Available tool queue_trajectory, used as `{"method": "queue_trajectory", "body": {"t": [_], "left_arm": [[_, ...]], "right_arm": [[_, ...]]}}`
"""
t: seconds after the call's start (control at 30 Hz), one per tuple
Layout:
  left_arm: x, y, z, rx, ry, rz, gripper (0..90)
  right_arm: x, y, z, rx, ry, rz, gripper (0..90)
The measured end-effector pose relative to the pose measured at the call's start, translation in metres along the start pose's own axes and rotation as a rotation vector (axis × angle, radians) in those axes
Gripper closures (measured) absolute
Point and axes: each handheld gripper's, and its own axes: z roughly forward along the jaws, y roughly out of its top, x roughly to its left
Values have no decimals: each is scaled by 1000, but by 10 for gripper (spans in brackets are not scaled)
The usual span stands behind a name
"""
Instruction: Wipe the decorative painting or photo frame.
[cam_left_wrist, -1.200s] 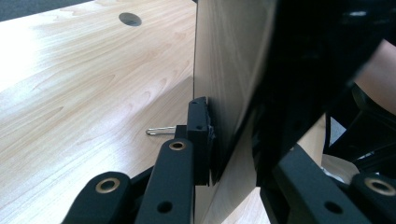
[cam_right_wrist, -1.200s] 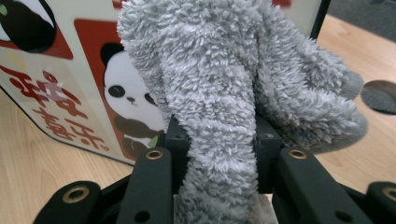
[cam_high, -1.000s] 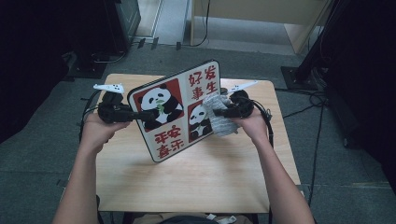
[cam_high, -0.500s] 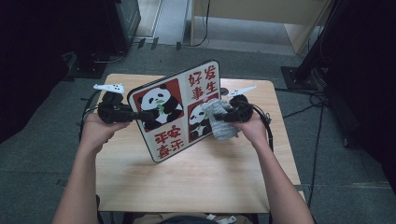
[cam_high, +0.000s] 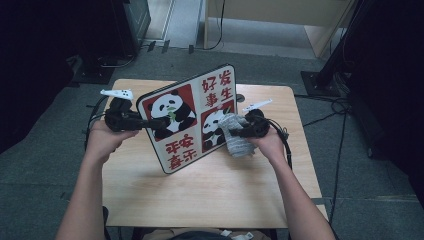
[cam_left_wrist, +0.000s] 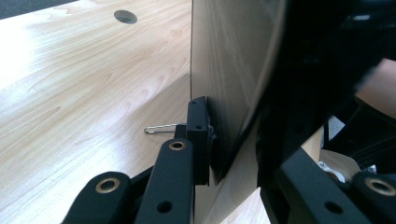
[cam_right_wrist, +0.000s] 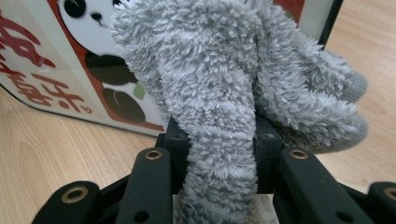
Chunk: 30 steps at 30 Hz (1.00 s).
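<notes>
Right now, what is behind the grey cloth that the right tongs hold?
Behind the grey cloth stands the panda board, tilted on the table. A panda picture and red characters show beside it; the part of the board the cloth covers cannot be seen.

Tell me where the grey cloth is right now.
In the high view the grey cloth sits right of centre, clamped in the right hand-held gripper against the panda board's lower right face.

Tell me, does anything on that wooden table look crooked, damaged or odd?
Nothing looks damaged or spilled. The flat panda picture board with red Chinese characters stands tilted on one corner, which only looks odd because the left gripper clamps its edge. The right gripper presses a fluffy grey cloth to its face. A small metal clip lies loose behind it.
</notes>
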Motion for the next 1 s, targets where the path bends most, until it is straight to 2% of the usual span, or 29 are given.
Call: {"method": "queue_trajectory", "body": {"t": [0.3,0.57,0.63,1.0], "left_arm": [[1,0,0,4,-6,4,785],[2,0,0,4,-14,3,782],[2,0,0,3,-15,2,781],[1,-1,0,2,-14,-3,779]], "right_arm": [[-3,-13,9,27,11,37,679],[-6,-22,18,49,13,47,679],[-8,-24,21,67,20,63,679],[-8,-22,13,61,19,57,681]]}}
